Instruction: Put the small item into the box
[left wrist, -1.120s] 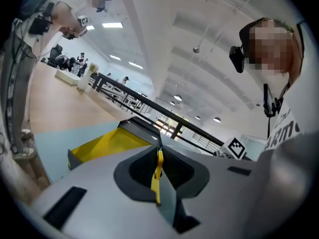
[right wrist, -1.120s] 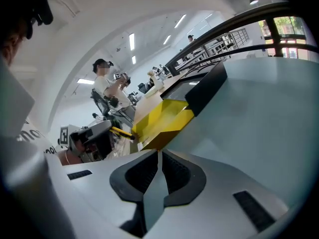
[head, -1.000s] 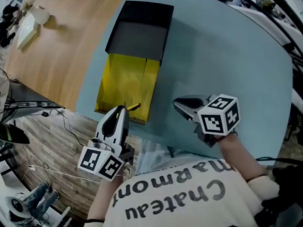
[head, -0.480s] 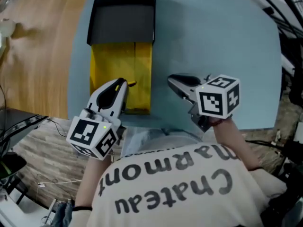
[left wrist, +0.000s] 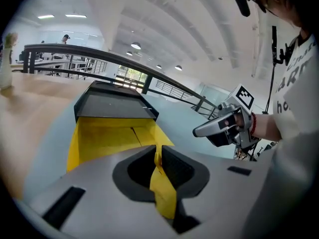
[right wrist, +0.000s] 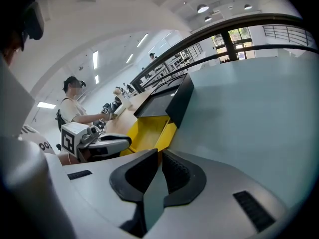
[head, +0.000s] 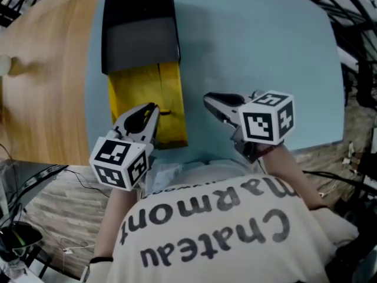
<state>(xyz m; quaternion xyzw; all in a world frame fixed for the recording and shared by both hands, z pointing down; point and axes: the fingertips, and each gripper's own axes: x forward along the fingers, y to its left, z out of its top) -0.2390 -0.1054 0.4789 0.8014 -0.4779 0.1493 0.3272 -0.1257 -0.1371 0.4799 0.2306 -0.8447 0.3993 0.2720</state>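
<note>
A black box [head: 140, 37] lies on the light blue table [head: 253, 46], its yellow flaps [head: 144, 93] folded out toward me. My left gripper [head: 156, 108] hovers over the near right part of those flaps, shut on a small thin yellow item [head: 165, 112] that pokes out of its tips. In the left gripper view the item [left wrist: 158, 158] stands pinched between the jaws, with the box [left wrist: 112, 106] straight ahead. My right gripper [head: 206, 99] is shut and holds nothing, above bare table right of the flaps. In its own view the right gripper [right wrist: 159, 154] points past the box [right wrist: 167, 98].
A wooden tabletop [head: 47, 69] adjoins the blue table on the left, with a pale object [head: 5, 63] at its edge. Cables lie on the floor at the lower left. Another person [right wrist: 75, 103] with grippers works at the far wooden table.
My left gripper has carried the yellow item from the flaps' near edge to above the flap. The right gripper has stayed beside the flaps, still shut.
</note>
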